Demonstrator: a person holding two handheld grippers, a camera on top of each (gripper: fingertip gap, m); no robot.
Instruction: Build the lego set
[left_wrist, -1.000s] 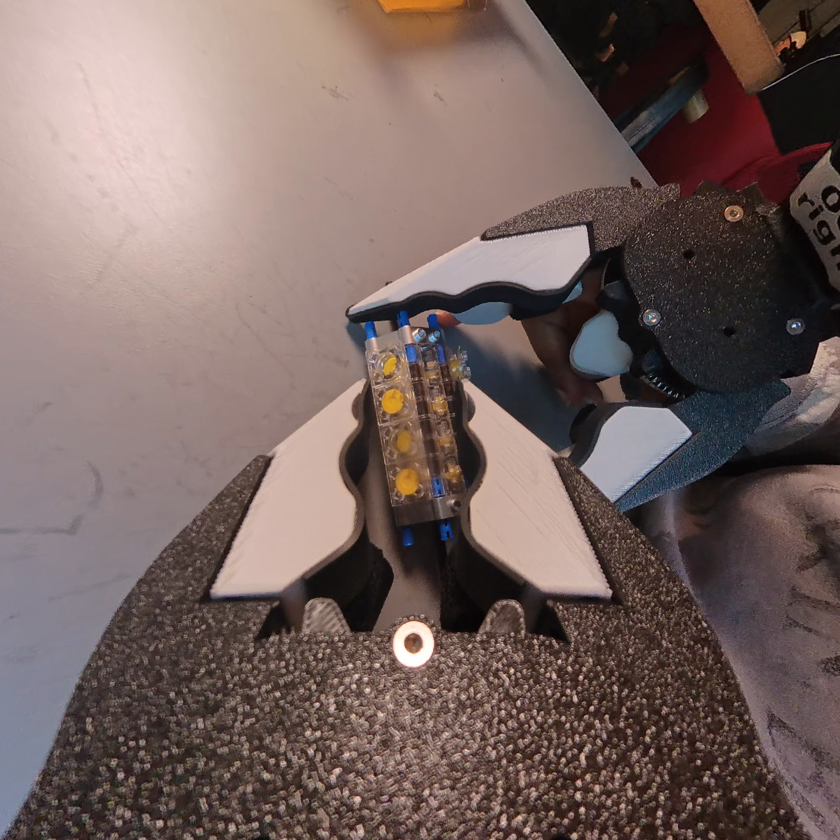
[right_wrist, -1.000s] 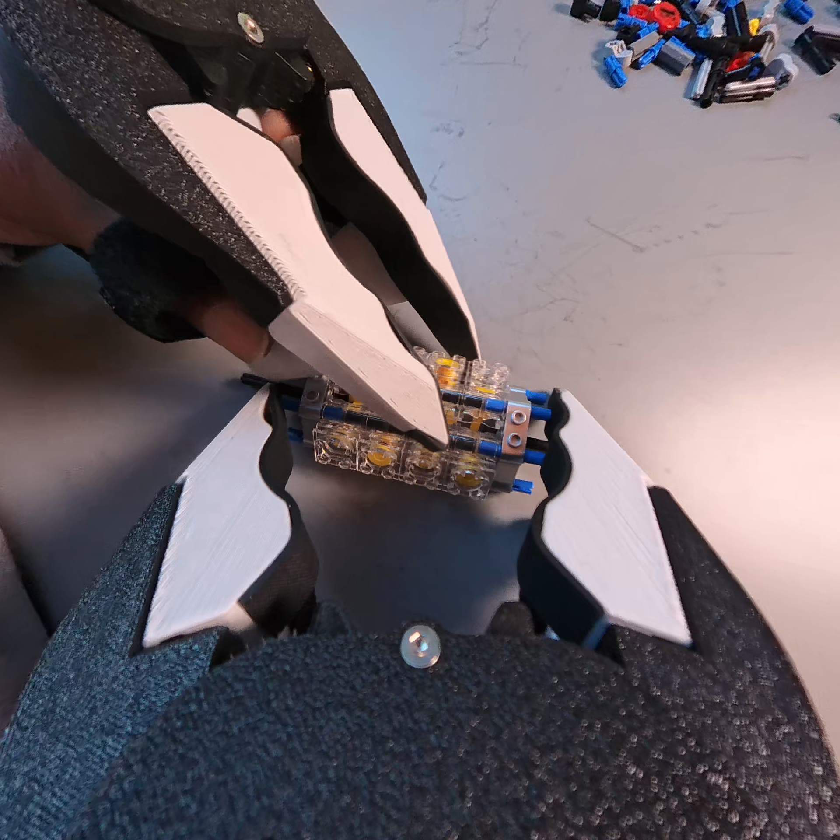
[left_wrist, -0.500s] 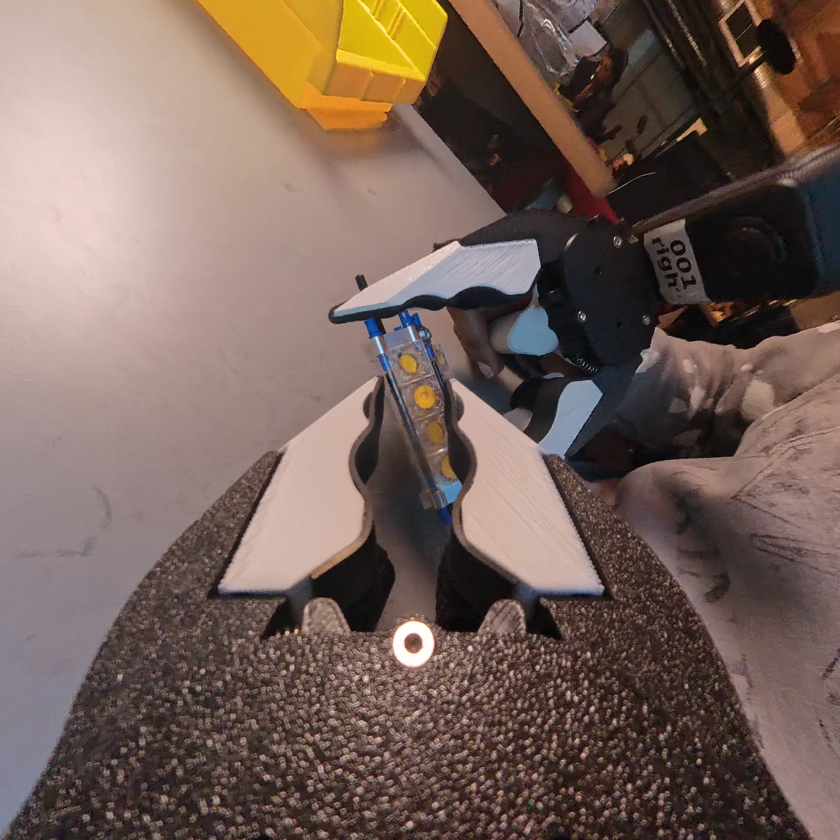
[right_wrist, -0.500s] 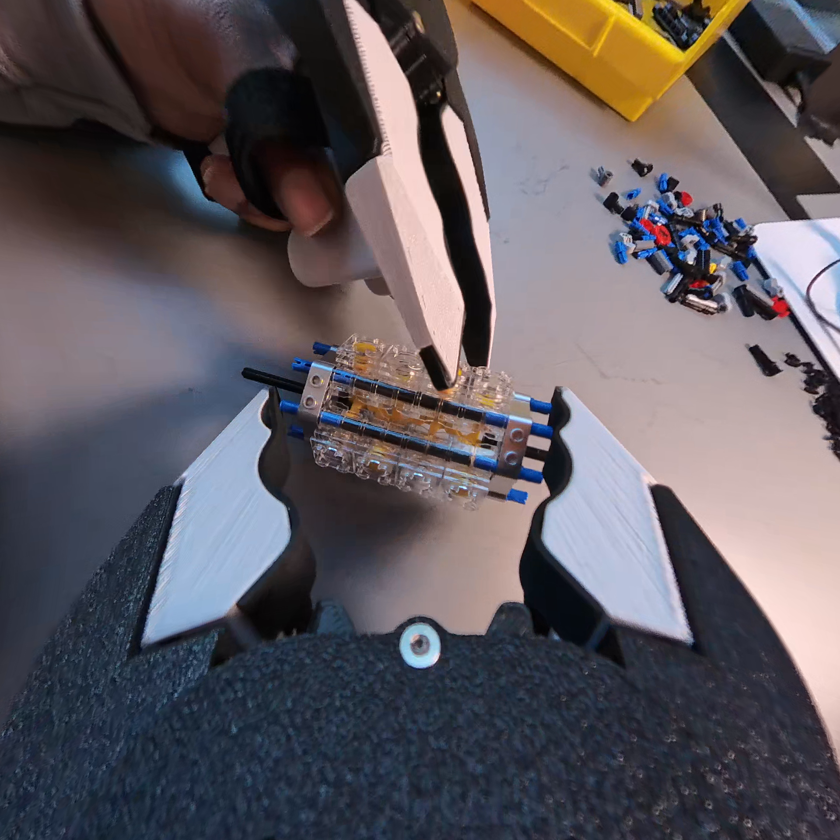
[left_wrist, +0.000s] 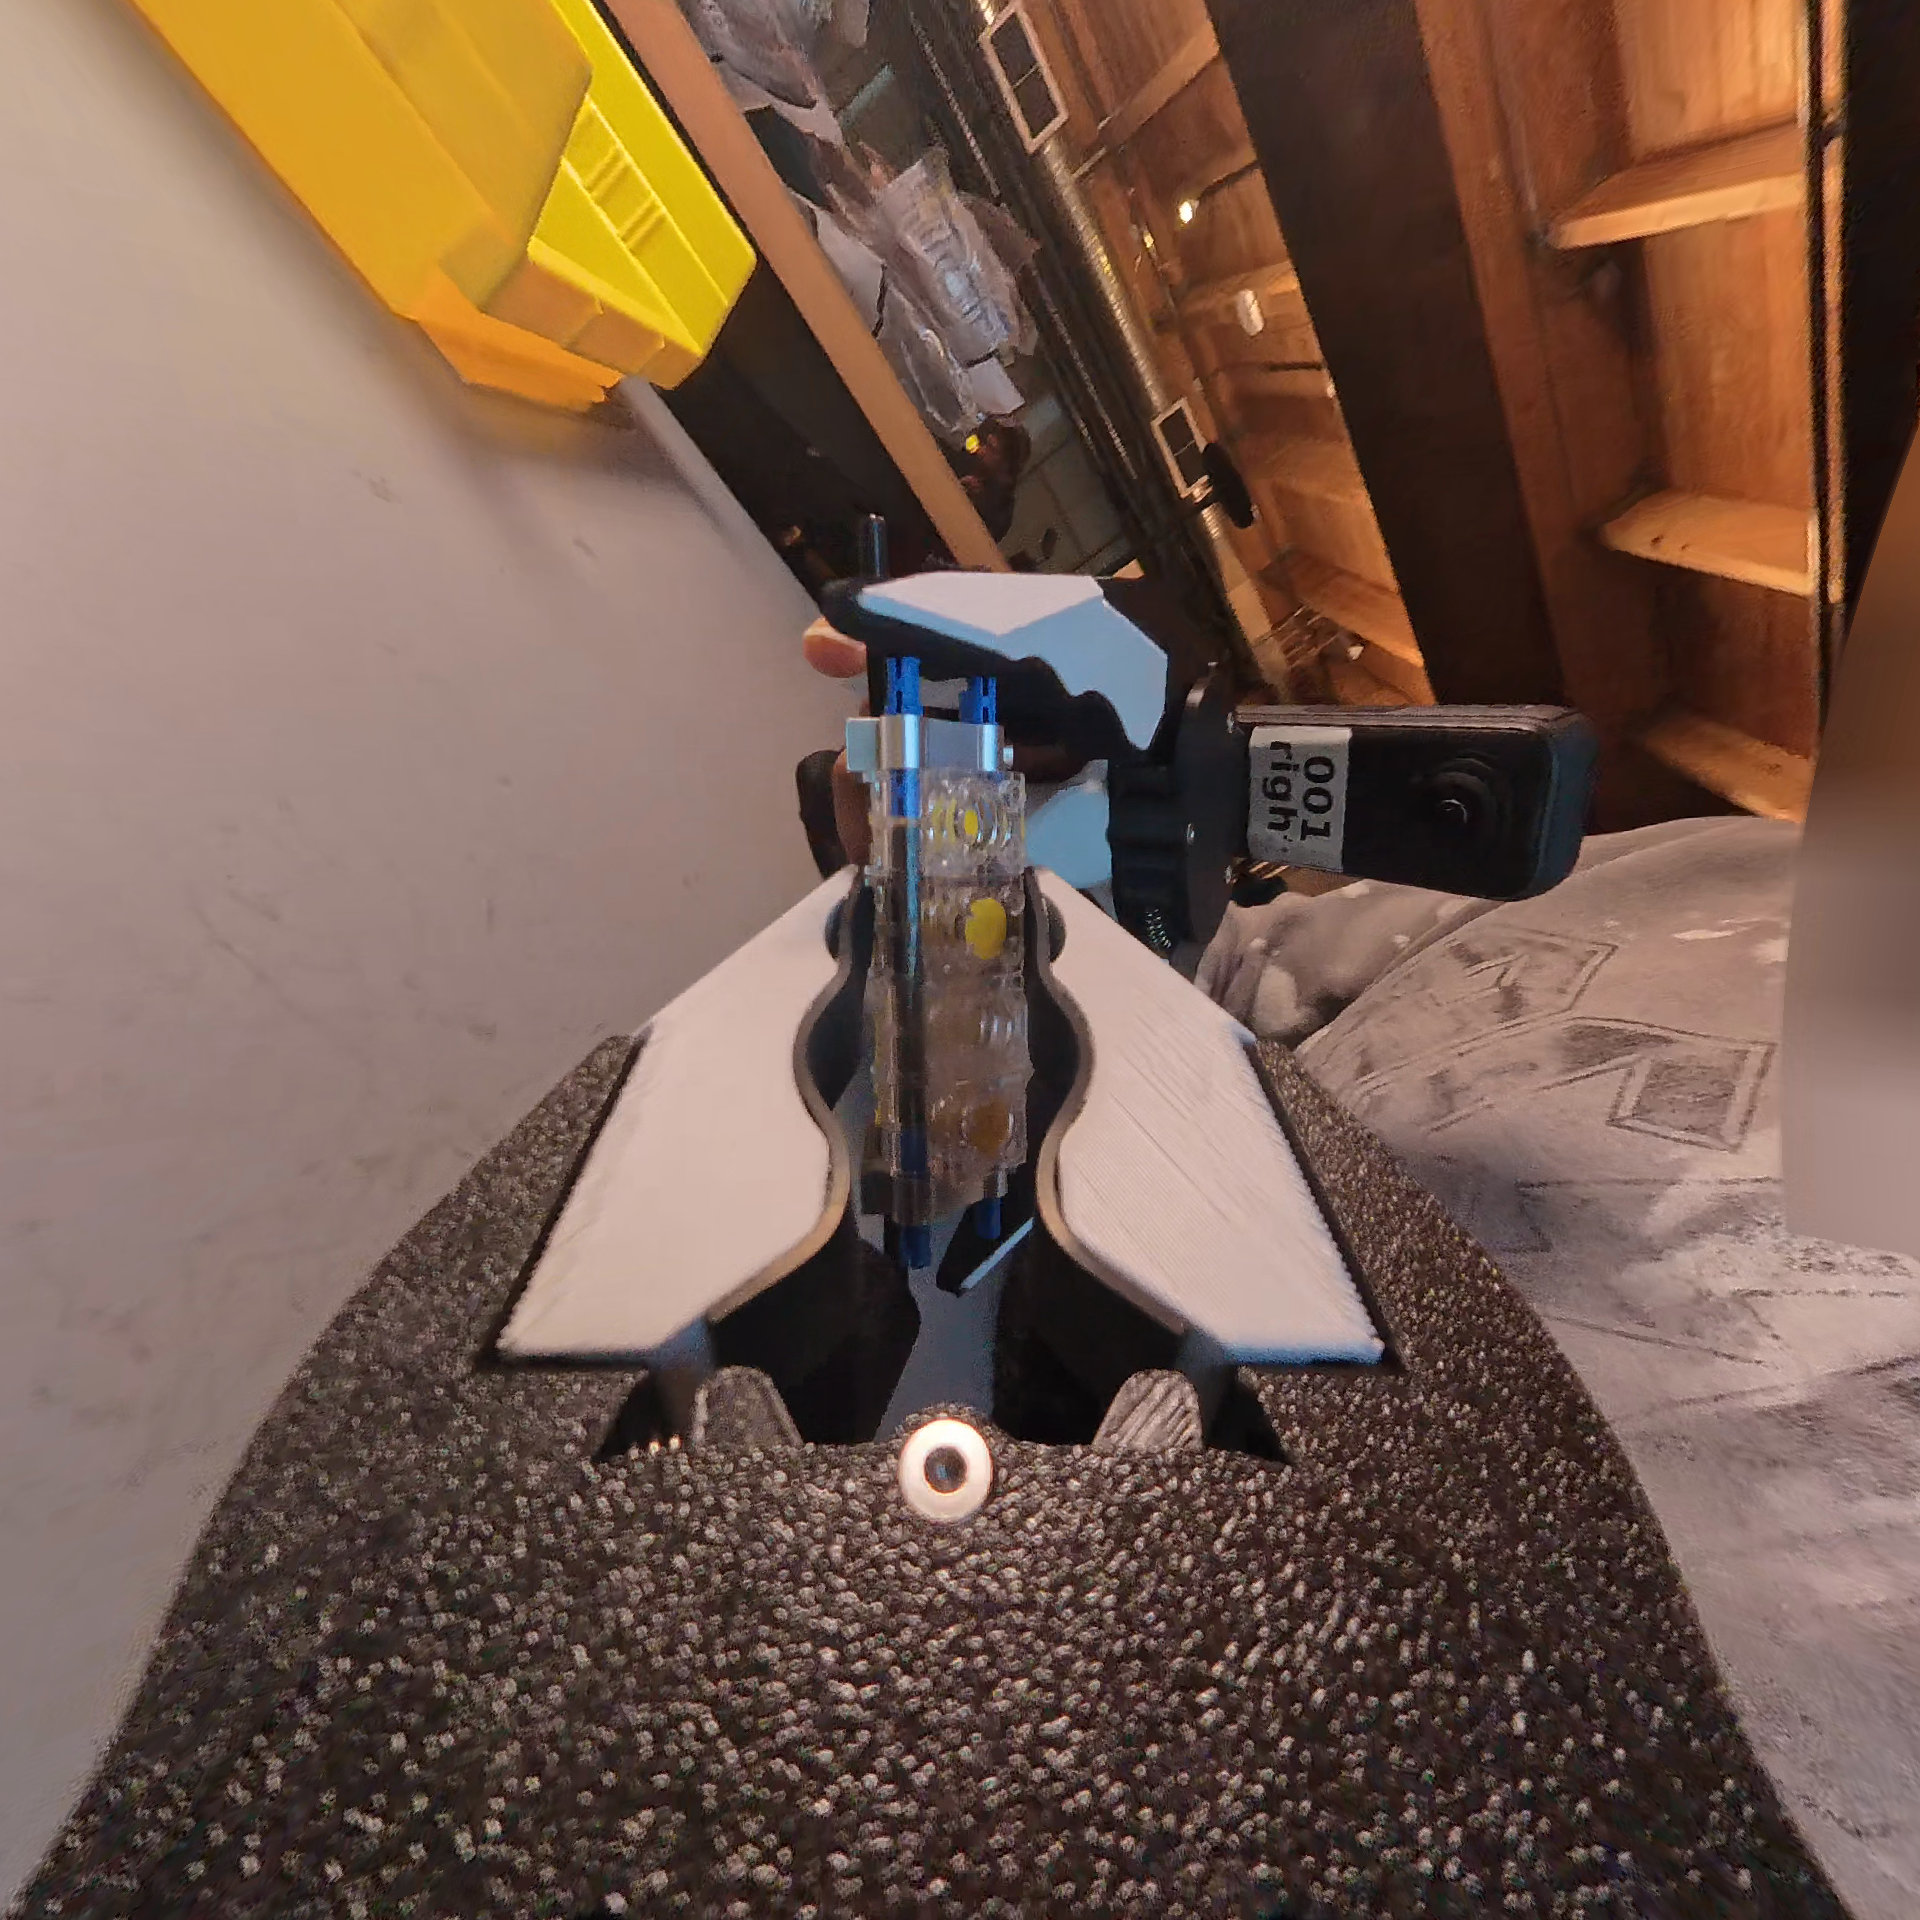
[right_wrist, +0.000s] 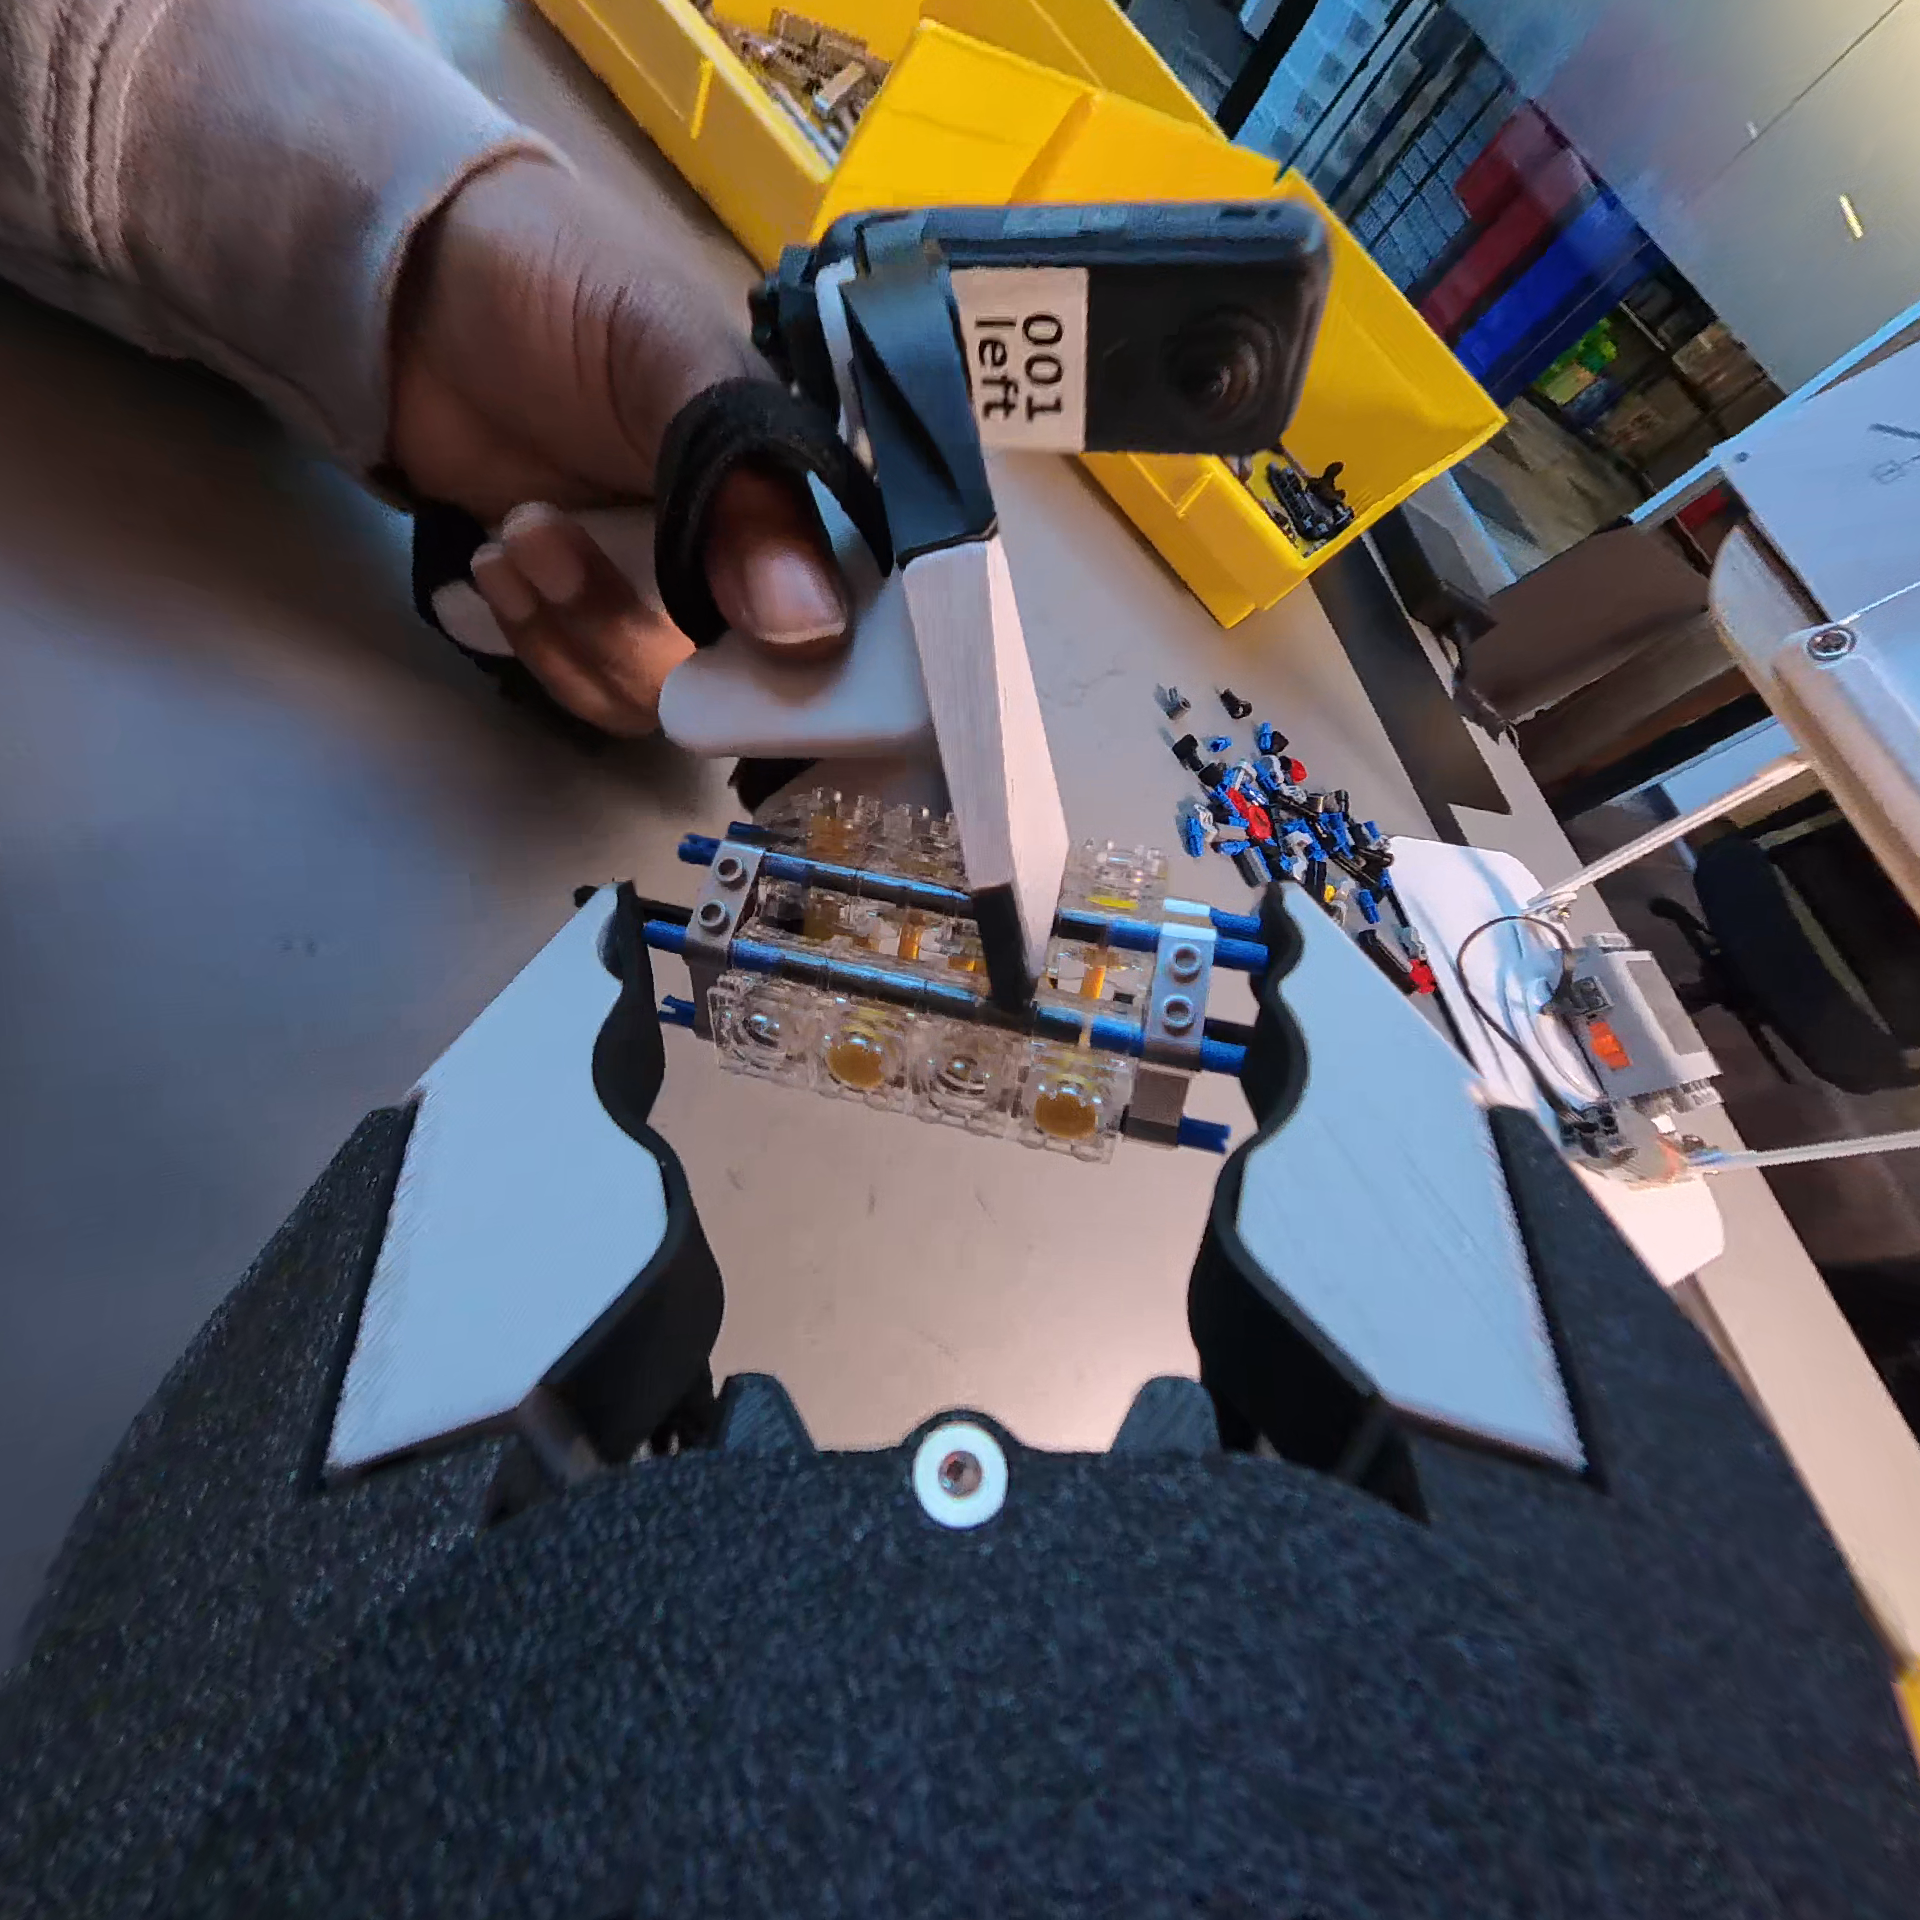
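L gripper (left_wrist: 945, 914) clamped across the clear brick assembly (right_wrist: 935, 997), holding it off the table (right_wrist: 260, 831). R gripper (right_wrist: 945, 935) fingers apart, bracketing its two ends; tips just beside the blue axles (right_wrist: 1216, 925), contact unclear. We judge: keep L steady, centre R on end plates, avoid bending axles. Loose parts pile (right_wrist: 1278, 821) and yellow bins (right_wrist: 1195, 260) beyond.

The block (right_wrist: 935, 997) hangs between the right gripper's (right_wrist: 940, 956) spread jaws, its blue pins at both fingertips. The left gripper (right_wrist: 1013, 966) pinches it from above.
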